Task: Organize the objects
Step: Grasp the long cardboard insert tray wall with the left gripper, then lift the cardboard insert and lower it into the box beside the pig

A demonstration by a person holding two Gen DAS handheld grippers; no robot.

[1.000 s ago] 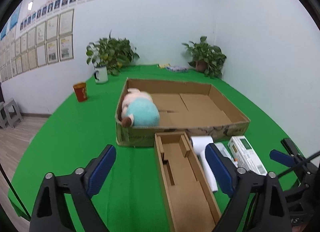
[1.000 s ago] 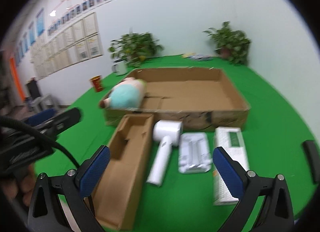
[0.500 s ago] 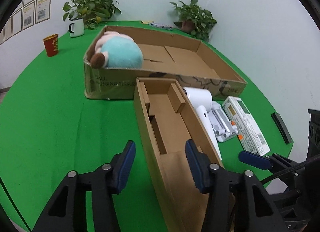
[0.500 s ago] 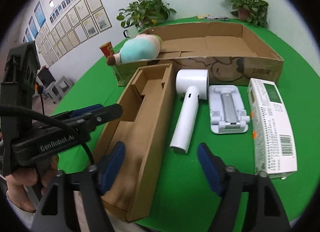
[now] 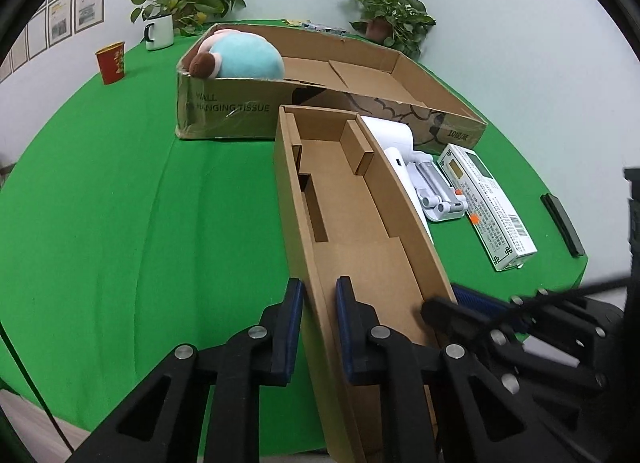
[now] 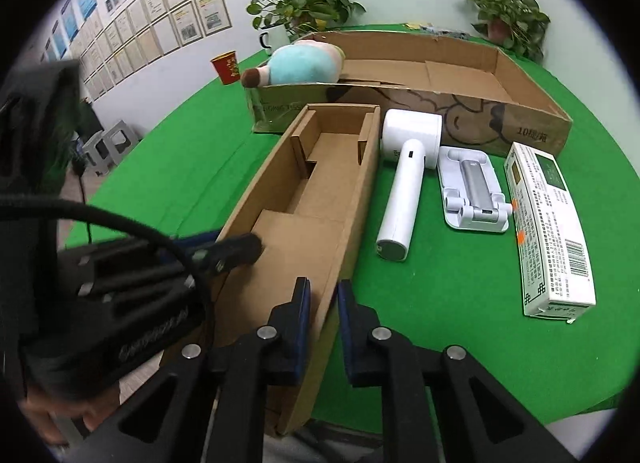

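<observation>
A long narrow cardboard box (image 5: 352, 207) with inner dividers lies on the green table, also in the right wrist view (image 6: 312, 199). My left gripper (image 5: 318, 303) is shut on its left wall near the front end. My right gripper (image 6: 322, 303) is shut on its right wall near the front end. To the right of the box lie a white hair dryer (image 6: 404, 179), a white stand (image 6: 472, 191) and a white carton (image 6: 548, 231). A teal plush toy (image 5: 236, 57) lies in the left corner of a large shallow cardboard tray (image 5: 224, 111).
A red cup (image 5: 111, 63), a white mug (image 5: 160, 31) and two potted plants (image 5: 384, 19) stand at the back of the table. A black bar (image 5: 562, 219) lies near the right edge. The table's front edge is right below the grippers.
Both grippers moved down and forward to the long box's near end and closed from wide open onto its side walls, left on the left wall, right on the right wall.
</observation>
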